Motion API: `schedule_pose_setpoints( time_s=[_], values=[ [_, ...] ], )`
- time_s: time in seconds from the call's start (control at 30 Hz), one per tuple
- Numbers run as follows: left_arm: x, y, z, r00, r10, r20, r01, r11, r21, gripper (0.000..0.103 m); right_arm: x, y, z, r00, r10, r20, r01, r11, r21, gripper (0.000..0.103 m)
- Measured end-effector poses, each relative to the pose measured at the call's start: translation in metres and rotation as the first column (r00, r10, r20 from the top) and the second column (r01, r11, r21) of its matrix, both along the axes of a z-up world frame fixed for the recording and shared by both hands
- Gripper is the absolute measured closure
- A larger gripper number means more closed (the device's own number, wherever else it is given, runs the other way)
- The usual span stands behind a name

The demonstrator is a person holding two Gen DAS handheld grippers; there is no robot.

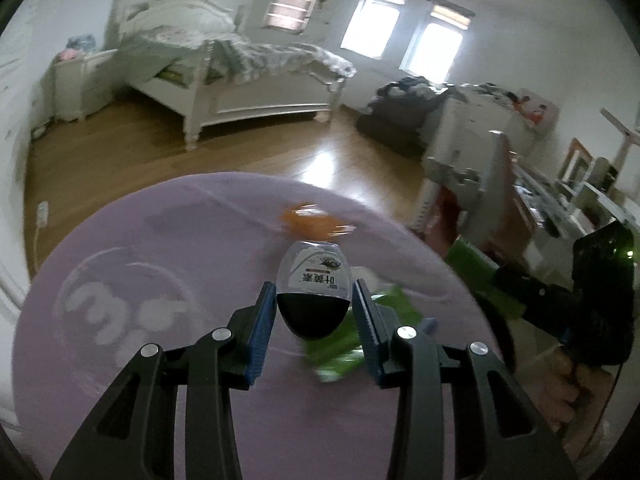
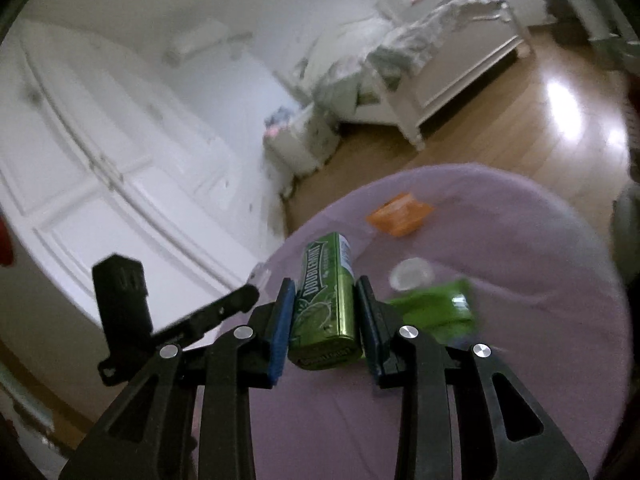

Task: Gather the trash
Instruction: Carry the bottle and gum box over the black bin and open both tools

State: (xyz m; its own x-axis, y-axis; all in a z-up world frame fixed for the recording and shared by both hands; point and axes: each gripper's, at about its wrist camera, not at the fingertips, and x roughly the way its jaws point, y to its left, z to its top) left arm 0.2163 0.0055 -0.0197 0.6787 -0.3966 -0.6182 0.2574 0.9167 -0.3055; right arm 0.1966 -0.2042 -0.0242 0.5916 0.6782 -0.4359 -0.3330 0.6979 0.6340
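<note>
My left gripper (image 1: 314, 292) is shut on a small clear bottle (image 1: 316, 272) with a dark cap and a printed label, held above the round purple table (image 1: 160, 240). My right gripper (image 2: 325, 284) is shut on a green Doublemint tin (image 2: 326, 300), its blue pads pressed against both sides. On the table (image 2: 520, 360) lie an orange wrapper (image 2: 400, 216), a crumpled green wrapper (image 2: 436, 312) and a small white lid (image 2: 412, 274). The left wrist view shows the orange wrapper (image 1: 312, 220) and the green wrapper (image 1: 344, 344) too, both blurred.
A white bed (image 1: 248, 80) stands on the wooden floor (image 1: 120, 148) beyond the table, with a white nightstand (image 1: 80, 84) to its left. White wardrobe doors (image 2: 100, 160) fill the left. A cluttered white dresser (image 1: 480, 120) is at the right. A person's hand (image 1: 576, 400) grips the right tool.
</note>
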Motion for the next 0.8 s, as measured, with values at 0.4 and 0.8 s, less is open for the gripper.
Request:
schedule_pose_setpoints(
  time_s=[0.4,0.8],
  values=[
    [0.005,-0.143,0.003,0.975,-0.223,-0.006,0.223,0.975,-0.007,0.064,-0.078,-0.171,0.016,0.956,-0.287,0.060,0.284,0.957,0.059,0.071],
    [-0.001,-0.267,-0.019,0.912,-0.408,-0.050,0.407,0.913,-0.024,0.064,-0.120,-0.273,-0.019,0.891,-0.453,0.014,0.451,0.890,0.066,0.071]
  ],
)
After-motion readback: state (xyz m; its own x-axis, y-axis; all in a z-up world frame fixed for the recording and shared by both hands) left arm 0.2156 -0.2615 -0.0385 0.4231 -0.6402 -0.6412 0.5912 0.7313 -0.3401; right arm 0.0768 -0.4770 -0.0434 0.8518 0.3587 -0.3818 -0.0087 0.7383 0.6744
